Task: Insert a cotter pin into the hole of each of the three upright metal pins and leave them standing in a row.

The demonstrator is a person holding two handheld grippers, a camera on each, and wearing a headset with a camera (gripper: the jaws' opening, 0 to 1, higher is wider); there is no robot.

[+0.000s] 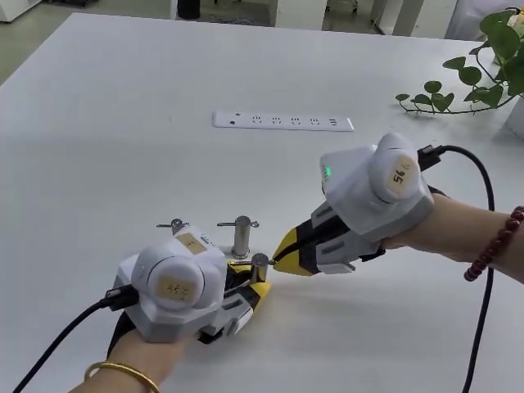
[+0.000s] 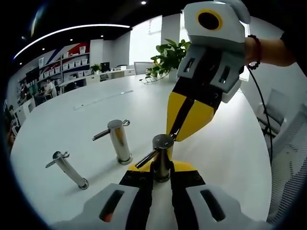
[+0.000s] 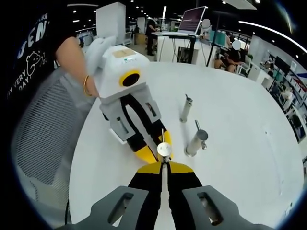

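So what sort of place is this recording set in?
Most likely an open-plan office or lab: a big white table carrying a power strip, stocked wall shelves along one side, and a monitor further back.

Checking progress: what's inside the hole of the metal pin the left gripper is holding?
A cotter pin runs through the metal pin, one end poking out; the right gripper covers its other end and the hole.
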